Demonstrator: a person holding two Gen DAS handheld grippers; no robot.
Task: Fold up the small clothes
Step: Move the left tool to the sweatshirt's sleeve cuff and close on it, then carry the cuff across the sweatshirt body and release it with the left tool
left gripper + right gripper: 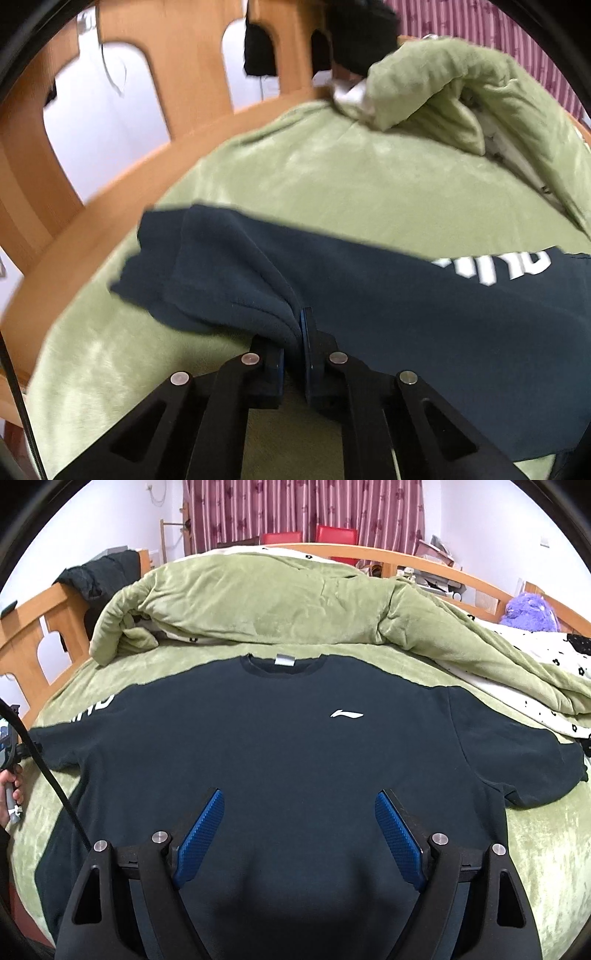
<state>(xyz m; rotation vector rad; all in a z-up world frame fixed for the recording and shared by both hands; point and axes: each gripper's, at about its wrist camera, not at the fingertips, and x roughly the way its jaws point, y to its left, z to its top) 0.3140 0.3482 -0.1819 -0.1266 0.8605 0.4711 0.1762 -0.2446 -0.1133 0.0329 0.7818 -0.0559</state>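
Lying flat and face up on the green plush bedspread [535, 849] of the wooden-framed bed [155, 147], the dark navy short-sleeved T-shirt [280, 746] has its collar at the far side. The left gripper [295, 339] has its jaws pressed together, pinching a bunched fold of the shirt's left sleeve. The right gripper [299, 834] hovers above the shirt's near hem, jaws spread wide, nothing between them. A rumpled green quilt [258, 602] lies beyond.

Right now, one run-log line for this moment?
left claw: shut on T-shirt fold | right claw: open above T-shirt | green blanket: bunched behind
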